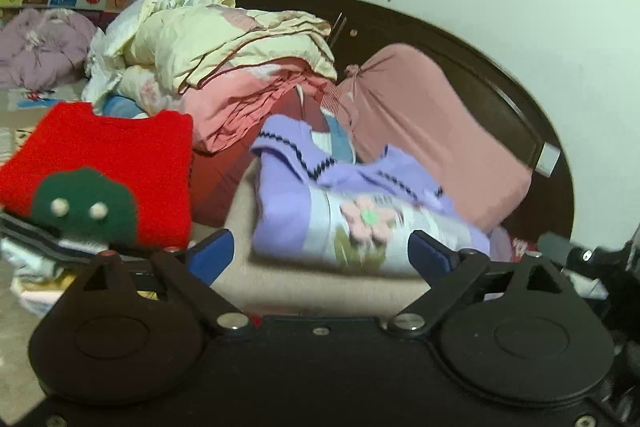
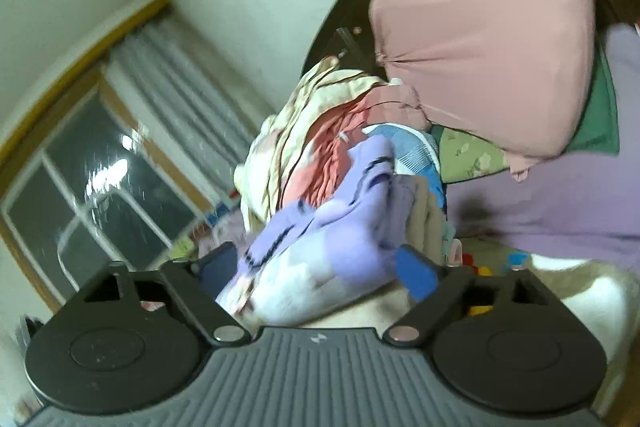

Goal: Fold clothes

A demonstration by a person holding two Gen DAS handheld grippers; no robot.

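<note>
The left gripper (image 1: pixel 320 253) stands wide, nothing between its blue pads. Just beyond it a folded lilac sweater (image 1: pixel 344 203) with a pink flower lies on the beige bed (image 1: pixel 280 287), well in from its edges. To its left sits a folded red sweater (image 1: pixel 120 155) with a green patch. Behind both rises a heap of cream and pink bedding (image 1: pixel 236 67), with a pink pillow (image 1: pixel 432 131) leaning on the dark headboard (image 1: pixel 500 75).

The right gripper (image 2: pixel 320 267), tilted, also gapes wide; the lilac sweater (image 2: pixel 328 247) lies between its pads, and blur hides whether they touch it. Only this view shows the window (image 2: pixel 92 195) and a green floral cushion (image 2: pixel 468 155) under the pillow.
</note>
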